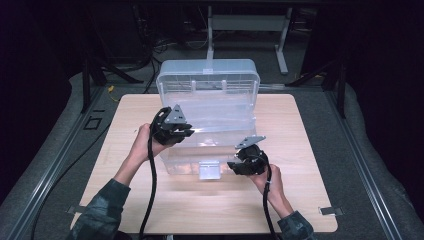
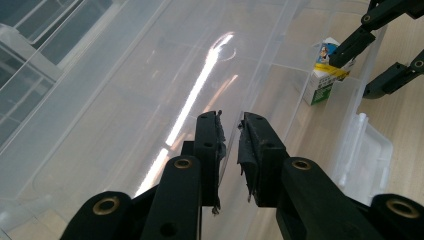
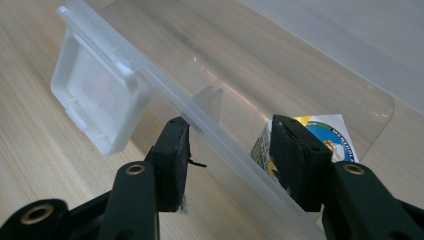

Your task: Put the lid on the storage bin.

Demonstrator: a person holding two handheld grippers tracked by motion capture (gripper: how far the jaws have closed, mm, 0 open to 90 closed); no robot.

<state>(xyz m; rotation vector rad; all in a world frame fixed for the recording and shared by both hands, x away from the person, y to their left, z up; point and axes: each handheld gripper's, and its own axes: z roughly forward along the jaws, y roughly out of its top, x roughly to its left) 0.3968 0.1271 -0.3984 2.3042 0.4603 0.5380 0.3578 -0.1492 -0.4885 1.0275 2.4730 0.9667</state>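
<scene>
Two black grippers work at one clear plastic storage box with a hinged lid, which stands in the middle of the pale wooden worktop. The left gripper has its jaws pressed nearly together on the thin transparent side wall of the box; in the left gripper view that wall runs up between the two worn pads. In the high view this gripper sits at the box's left wall, held by the person's left hand. The right gripper has its jaws spread, one on each side of the box's front rim, and they do not press on it. In the high view it sits at the front right corner of the box, just beside the white plastic latch. A small white and green carton with a yellow band stands upright inside the box near that corner. The lid stands raised at the far side.
</scene>
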